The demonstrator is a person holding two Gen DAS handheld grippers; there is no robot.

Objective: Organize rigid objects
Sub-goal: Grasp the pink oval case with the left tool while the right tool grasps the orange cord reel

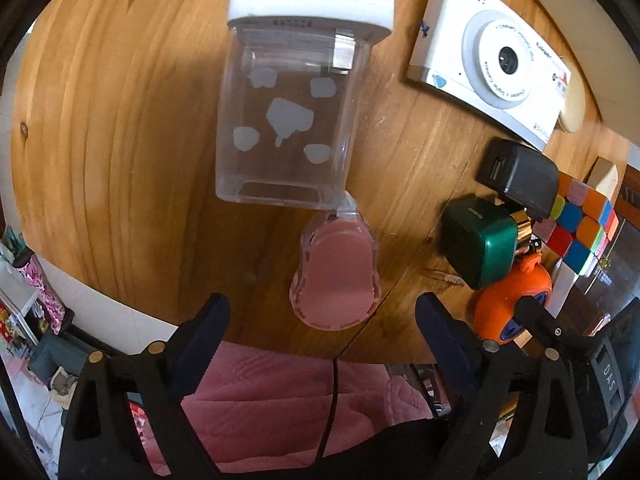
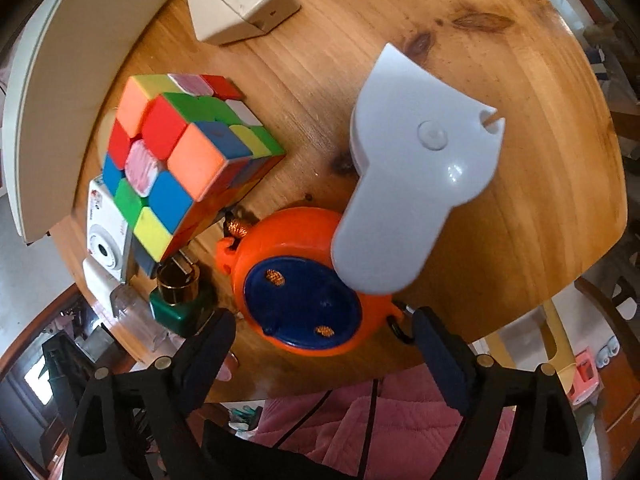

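Wooden table (image 1: pixel 120 160), left tongs (image 1: pixel 322 312) agape near pink cup (image 1: pixel 336 276); right tongs (image 2: pixel 324 324) agape over orange toy (image 2: pixel 288 240)

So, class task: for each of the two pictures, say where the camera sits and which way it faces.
Left wrist: sits on the left gripper, looking steeply down at a clear jar and pink cup; its open fingers and a pink-clad lap show.
Right wrist: sits on the right gripper, looking steeply down at an orange toy and grey tool; open fingers show.
Shared: puzzle cube, toy camera, green bottle.
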